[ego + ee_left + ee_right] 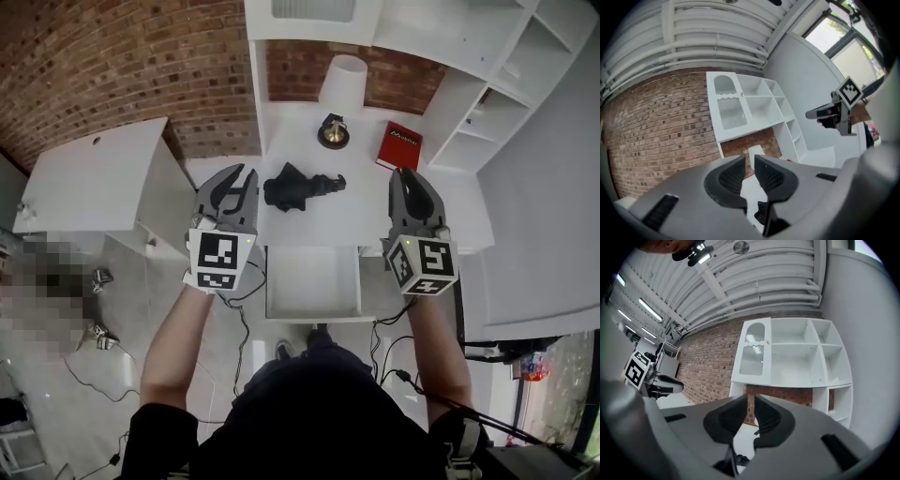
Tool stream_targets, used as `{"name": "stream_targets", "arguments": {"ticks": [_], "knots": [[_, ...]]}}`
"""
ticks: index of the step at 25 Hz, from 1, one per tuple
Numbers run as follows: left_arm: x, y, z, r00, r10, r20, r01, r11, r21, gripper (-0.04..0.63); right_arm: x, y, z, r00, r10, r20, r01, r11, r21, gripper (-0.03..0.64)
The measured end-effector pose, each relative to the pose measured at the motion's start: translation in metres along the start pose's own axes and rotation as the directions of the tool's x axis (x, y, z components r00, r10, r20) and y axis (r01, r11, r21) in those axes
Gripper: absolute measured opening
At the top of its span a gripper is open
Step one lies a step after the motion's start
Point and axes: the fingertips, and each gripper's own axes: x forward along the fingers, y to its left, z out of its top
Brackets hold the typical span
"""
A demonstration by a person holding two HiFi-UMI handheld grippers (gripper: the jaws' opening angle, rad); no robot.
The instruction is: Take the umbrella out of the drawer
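**Head view: both grippers raised and empty, umbrella lying on the desk**

Head view looks steeply down on a white desk (319, 220) set against a brick wall (122, 66). The black folded umbrella (298, 187) lies on the desk top, out of the drawer (314, 317), at 12 o'clock from it. The drawer stands pulled open toward the person, its white inside showing.

The left gripper (240, 176) is at 9 o'clock from the umbrella, just beside it but not touching. The right gripper (406, 174) is at 3 o'clock from the umbrella, well apart from it. Both point away from the person, and each carries its marker cube at the near end.

Left gripper view shows that gripper's ribbed pads drawn nearly together, with only a thin slit of daylight between them and nothing in it. Right gripper view shows the same: pads all but meeting at the tips, holding nothing.

Farther back on the desk, a small brass bell-shaped object (333, 133) sits at 12 o'clock from the umbrella. A red book (399, 145) lies at 2 o'clock. White open shelves (487, 112) rise on the right.
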Motion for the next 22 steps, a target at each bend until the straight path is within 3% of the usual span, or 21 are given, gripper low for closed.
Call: {"name": "stream_targets", "arguments": {"ticks": [6, 11, 22], "knots": [[-0.036, 0.011, 0.037, 0.994, 0.046, 0.102, -0.029, 0.987, -0.161, 0.041, -0.014, 0.021, 0.02, 1.0, -0.007, 0.028, 0.007, 1.0, 0.004, 0.021], [-0.05, 0.013, 0.041, 0.992, 0.048, 0.119, -0.018, 0.97, -0.243, 0.04, -0.023, 0.032, 0.026, 0.999, 0.004, 0.034, -0.004, 1.0, -0.012, 0.015], [-0.062, 0.027, 0.032, 0.99, 0.085, 0.109, -0.046, 0.948, -0.316, 0.04, -0.023, 0.038, 0.022, 1.0, 0.018, 0.022, -0.018, 1.0, -0.014, 0.014]]}}
